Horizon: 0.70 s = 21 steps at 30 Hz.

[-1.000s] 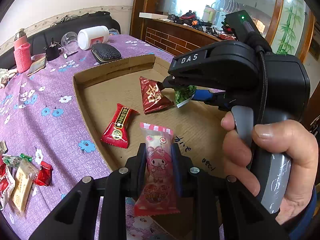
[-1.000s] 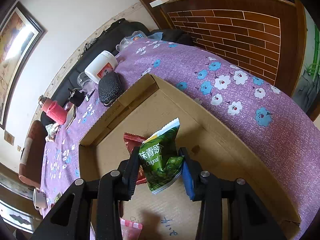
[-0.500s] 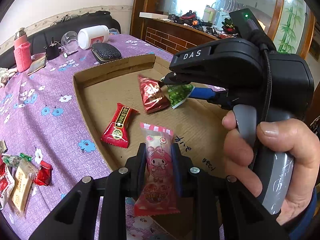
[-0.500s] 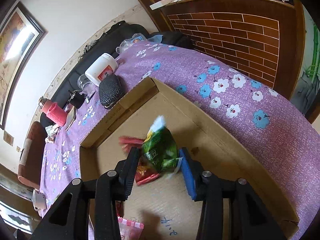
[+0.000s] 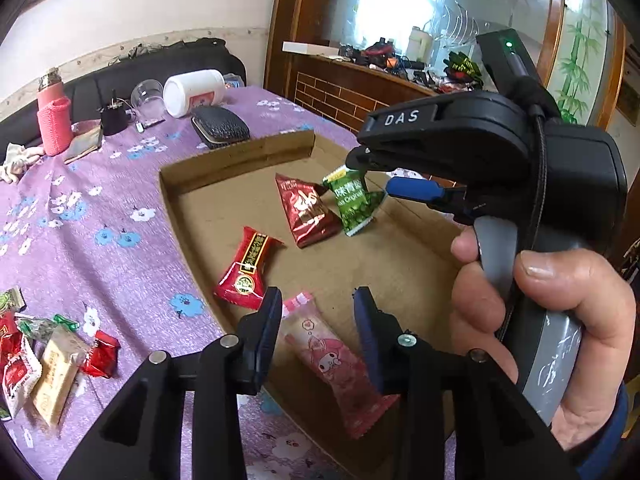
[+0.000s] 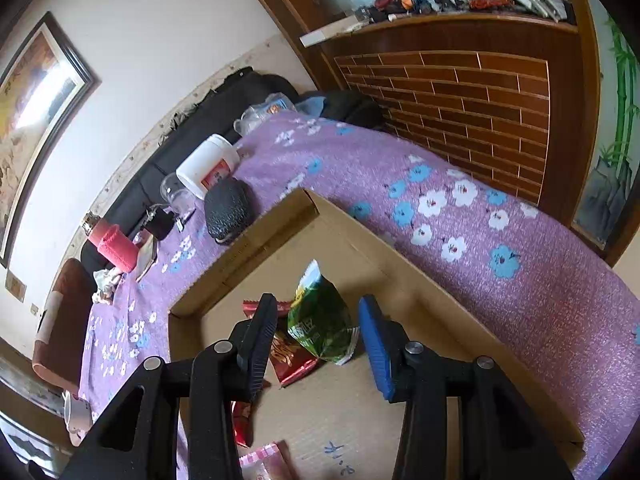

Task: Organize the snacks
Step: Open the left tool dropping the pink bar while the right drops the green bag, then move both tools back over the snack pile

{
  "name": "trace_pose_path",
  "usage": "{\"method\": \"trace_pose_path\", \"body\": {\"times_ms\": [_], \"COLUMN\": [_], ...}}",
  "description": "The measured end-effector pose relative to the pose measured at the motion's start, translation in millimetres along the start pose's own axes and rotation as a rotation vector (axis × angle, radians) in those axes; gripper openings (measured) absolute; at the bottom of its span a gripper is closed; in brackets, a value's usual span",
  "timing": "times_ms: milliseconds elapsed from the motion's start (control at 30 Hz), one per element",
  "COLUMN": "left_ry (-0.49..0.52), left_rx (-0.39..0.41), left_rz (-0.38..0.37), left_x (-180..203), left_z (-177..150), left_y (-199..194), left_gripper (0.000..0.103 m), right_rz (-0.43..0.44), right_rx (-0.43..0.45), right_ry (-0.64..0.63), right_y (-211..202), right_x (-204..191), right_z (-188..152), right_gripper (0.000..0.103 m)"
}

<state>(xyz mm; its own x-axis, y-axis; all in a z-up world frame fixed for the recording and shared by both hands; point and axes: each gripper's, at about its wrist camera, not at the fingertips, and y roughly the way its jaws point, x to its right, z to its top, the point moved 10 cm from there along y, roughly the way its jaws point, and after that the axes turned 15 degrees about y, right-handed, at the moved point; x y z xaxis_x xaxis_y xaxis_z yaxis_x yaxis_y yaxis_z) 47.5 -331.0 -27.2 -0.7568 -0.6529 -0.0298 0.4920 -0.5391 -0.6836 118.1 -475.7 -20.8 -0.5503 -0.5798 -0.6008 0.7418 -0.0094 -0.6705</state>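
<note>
A shallow cardboard box (image 5: 236, 156) lies on the purple flowered cloth. My left gripper (image 5: 318, 326) hovers over its near edge with its jaws opening. The pink cartoon packet (image 5: 332, 360) lies tilted on the box floor between them, free of the pads. My right gripper (image 6: 318, 334), seen from the side in the left wrist view (image 5: 384, 176), stands open over the far part of the box. The green packet (image 6: 320, 320) rests below it, leaning on a dark red packet (image 5: 308, 212). A bright red packet (image 5: 248, 268) lies nearer the left wall.
Several loose snacks (image 5: 52, 360) lie on the cloth left of the box. Behind it stand a white jar (image 5: 196, 90), a black case (image 5: 220, 124), a glass and a pink bottle (image 5: 54, 120). A brick-patterned wooden partition (image 6: 460, 92) borders the table's far side.
The left jaws have parted and the pink packet has dropped from upright onto the box floor. The green packet has fallen out of the right jaws and now lies beside the dark red packet.
</note>
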Motion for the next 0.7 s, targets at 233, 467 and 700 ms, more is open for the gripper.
{"method": "trace_pose_path", "body": {"times_ms": [233,467,700], "left_ry": [-0.03,-0.09,-0.087], "left_rx": [0.032,0.0,-0.001], "left_rz": [0.052,0.088,0.169], "left_x": [-15.9,-36.0,-56.6], "left_z": [8.5,9.7,-6.3], "left_y": [-13.0,-33.4,-83.8], "left_gripper": [0.036,0.039,0.041], "right_rz": [-0.002,0.041,0.186], "right_rx": [0.076,0.12,0.141], "right_ry": [-0.05,-0.106,-0.269], "right_y": [-12.0,-19.8,-35.7], "right_x": [-10.7,-27.5,-72.3], "right_z": [4.4,0.1,-29.3], "right_gripper": [0.045,0.045,0.045]}}
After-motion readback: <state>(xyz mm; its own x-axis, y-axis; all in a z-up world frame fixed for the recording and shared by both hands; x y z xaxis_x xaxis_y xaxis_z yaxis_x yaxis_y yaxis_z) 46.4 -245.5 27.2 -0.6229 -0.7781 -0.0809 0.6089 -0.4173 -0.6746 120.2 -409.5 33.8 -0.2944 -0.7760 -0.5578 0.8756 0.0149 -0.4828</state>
